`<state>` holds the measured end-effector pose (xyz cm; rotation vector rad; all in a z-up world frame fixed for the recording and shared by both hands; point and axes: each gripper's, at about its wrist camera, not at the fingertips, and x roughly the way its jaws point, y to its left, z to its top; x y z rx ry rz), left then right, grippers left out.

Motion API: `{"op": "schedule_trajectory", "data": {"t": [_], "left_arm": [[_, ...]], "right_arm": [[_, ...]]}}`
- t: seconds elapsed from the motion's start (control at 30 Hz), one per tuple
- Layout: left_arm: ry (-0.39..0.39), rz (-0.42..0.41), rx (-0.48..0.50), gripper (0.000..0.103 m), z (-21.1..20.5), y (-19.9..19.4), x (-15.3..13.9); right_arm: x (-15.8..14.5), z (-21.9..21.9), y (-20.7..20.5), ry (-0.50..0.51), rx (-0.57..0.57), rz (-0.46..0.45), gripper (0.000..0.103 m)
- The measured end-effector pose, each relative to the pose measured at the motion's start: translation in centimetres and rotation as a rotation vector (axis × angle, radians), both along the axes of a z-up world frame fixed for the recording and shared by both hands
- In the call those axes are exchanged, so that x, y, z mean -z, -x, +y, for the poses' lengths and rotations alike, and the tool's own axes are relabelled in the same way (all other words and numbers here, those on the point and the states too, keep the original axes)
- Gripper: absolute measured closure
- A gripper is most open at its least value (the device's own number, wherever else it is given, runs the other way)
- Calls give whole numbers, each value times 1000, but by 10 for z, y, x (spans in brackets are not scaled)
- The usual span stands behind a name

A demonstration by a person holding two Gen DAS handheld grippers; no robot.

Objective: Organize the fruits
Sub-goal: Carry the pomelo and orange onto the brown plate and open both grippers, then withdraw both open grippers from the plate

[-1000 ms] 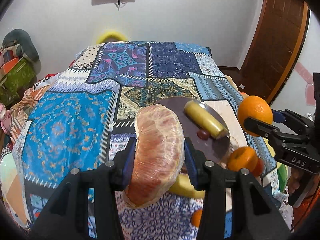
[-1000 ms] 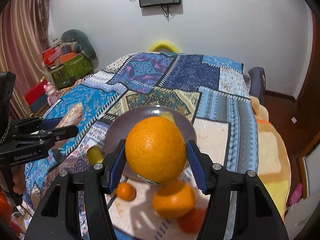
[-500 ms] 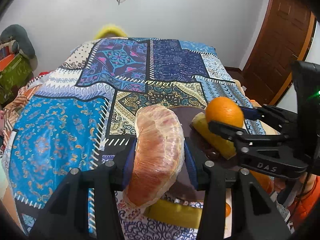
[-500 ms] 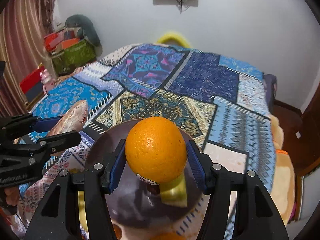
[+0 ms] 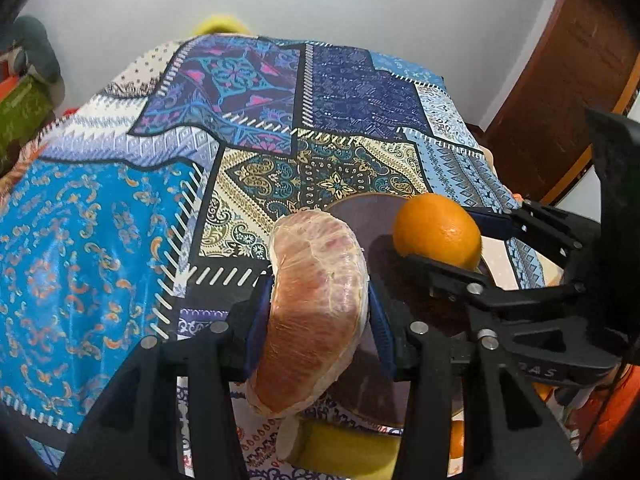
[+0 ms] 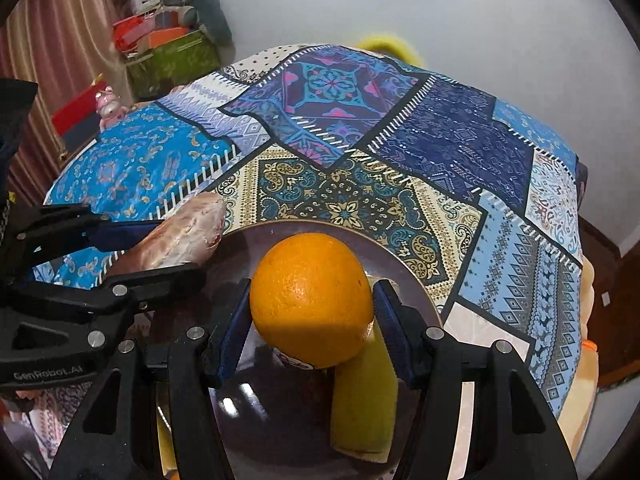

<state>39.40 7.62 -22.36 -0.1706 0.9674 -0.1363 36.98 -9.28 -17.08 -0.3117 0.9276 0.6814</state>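
Observation:
My left gripper is shut on a plastic-wrapped pomelo wedge and holds it over the near left rim of the dark brown plate. My right gripper is shut on a large orange and holds it over the plate. A yellow banana piece lies on the plate under the orange. In the left wrist view the orange hangs over the plate's right side. In the right wrist view the wedge shows at the left.
The plate stands on a bed with a patchwork blanket. Another yellow banana piece lies on the blanket just in front of the plate. A small orange lies near the plate's front right. A wooden door stands at the right.
Both grippers have moved forward over the plate with their fruit. The orange has come in from the right and now hangs above the banana piece.

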Motion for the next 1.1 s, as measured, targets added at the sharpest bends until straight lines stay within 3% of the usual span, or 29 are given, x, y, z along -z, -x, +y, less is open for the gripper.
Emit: {"op": "schedule_trajectory", "data": {"t": [0.23, 0.47, 0.77, 1.1], "left_arm": [[-21, 2, 12, 57, -11, -4, 1], [-29, -38, 21, 57, -22, 2, -20], [-88, -62, 25, 56, -25, 41, -44], [-90, -45, 11, 40, -26, 98, -51]], "right_arm": [[-17, -16, 8, -50, 11, -31, 45], [-42, -42, 18, -88, 73, -92, 43], [-59, -76, 53, -118, 165, -133, 41], [-57, -96, 96, -113, 225, -120, 38]]}}
